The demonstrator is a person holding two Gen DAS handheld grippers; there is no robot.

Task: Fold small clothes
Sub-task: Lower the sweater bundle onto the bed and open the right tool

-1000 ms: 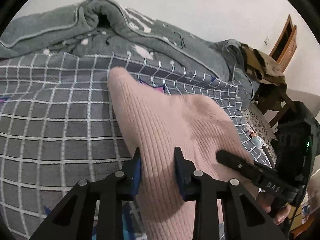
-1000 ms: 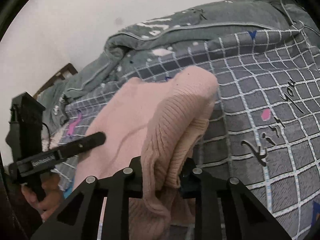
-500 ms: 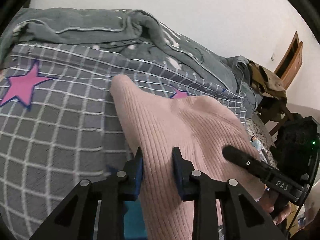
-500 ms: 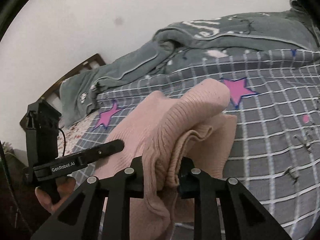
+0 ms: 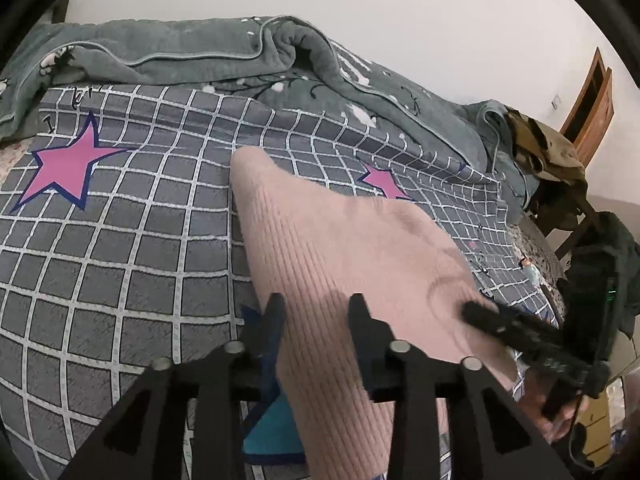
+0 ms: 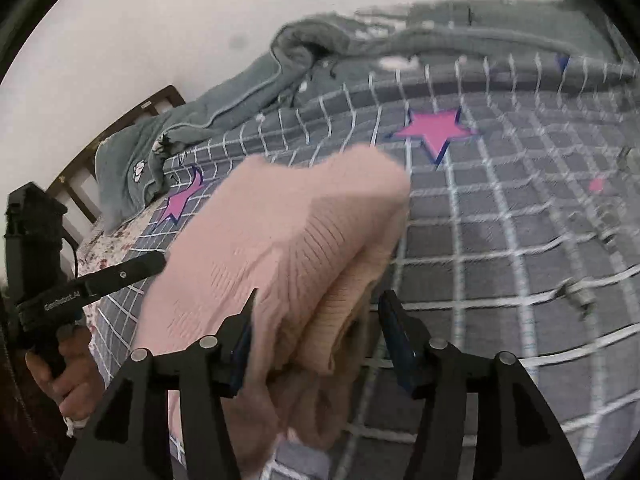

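Lying across the bed, the pink ribbed knit garment (image 5: 344,264) stretched from a rounded corner on the grey checked bedspread (image 5: 120,264) back toward both cameras. In the right wrist view it (image 6: 288,248) was doubled over, with a thick folded edge running between the fingers.

The left gripper (image 5: 316,312) straddled the near part of the knit; its fingers were narrow and opening, with the cloth between them, and whether the pads still pressed on it could not be told. The right gripper (image 6: 316,320) had its fingers opening as well, already fairly wide; the folded edge sat between them with a gap showing beside the right finger (image 6: 394,328), so it was not clamped. A hand (image 6: 68,376) held the left gripper's handle at the edge of the right wrist view.

Pink stars (image 5: 64,168) marked the bedspread beyond the garment. Further back a rumpled grey blanket (image 5: 192,56) lay heaped along the wall, and a wooden bed frame (image 6: 120,128) showed past it in the right wrist view. A teal item (image 5: 272,428) peeked out under the knit near the left gripper.
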